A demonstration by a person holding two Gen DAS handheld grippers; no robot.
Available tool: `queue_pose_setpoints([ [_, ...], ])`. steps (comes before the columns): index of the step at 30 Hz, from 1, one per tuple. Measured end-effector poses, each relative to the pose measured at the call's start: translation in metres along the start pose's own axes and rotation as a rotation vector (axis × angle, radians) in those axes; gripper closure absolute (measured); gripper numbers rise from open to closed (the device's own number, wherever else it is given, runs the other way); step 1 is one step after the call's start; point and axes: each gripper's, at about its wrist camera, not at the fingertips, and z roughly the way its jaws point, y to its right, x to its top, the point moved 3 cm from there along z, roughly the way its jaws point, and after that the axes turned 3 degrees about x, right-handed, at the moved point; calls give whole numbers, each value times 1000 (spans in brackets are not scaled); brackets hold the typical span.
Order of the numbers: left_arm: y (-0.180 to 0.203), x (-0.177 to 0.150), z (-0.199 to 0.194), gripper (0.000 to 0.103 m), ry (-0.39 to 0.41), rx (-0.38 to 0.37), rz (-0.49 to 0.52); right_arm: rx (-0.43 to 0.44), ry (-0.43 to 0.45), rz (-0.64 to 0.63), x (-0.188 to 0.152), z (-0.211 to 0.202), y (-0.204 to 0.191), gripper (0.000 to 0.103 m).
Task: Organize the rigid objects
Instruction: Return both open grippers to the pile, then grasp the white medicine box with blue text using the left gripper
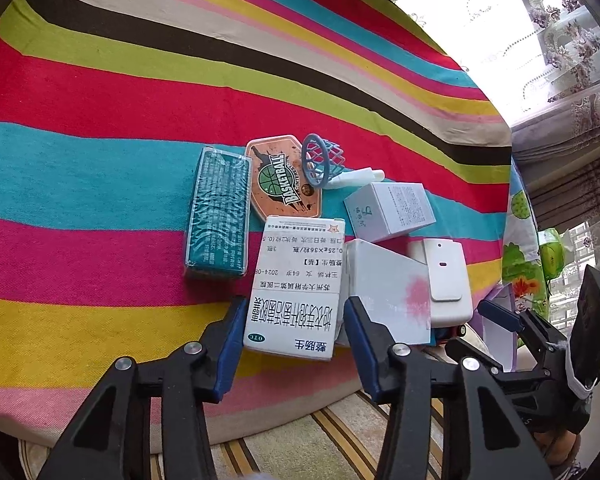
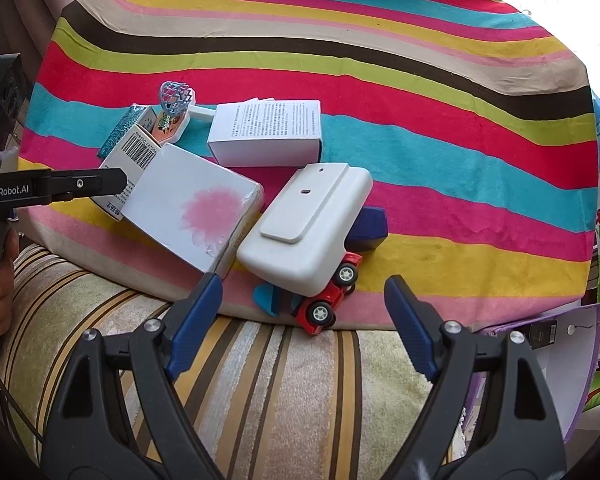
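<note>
Boxes number five on the striped cloth (image 1: 100,92); both grippers (image 1: 294,316) (image 2: 302,292) gape, holding nothing.

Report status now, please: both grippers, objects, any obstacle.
Left gripper open around medicine box. Right gripper open, empty. White case lies on toy car.

You have four boxes: one teal (image 1: 216,216), one medicine (image 1: 296,292), one with a pink blot (image 2: 196,208), one plain white (image 2: 266,132). Add one basketball hoop toy (image 1: 300,172), one toy car (image 2: 328,296), one white plastic case (image 2: 308,224).
</note>
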Motion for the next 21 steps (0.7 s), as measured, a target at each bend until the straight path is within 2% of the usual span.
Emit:
queue_pose_setpoints([
  [7,3,-3,-5,62,17,1,23,-10,3,7,-1,-2,1,15],
  [16,8,-12,-32,62,90,-11,34,-40,-1,-14,1,-3,-2,15],
  [18,8,-15,-38,62,112,-16,26,-44,32,8,3,-12,0,15],
  [21,5,-16,-49,62,148,-21,3,4,69,38,10,-26,-4,15],
])
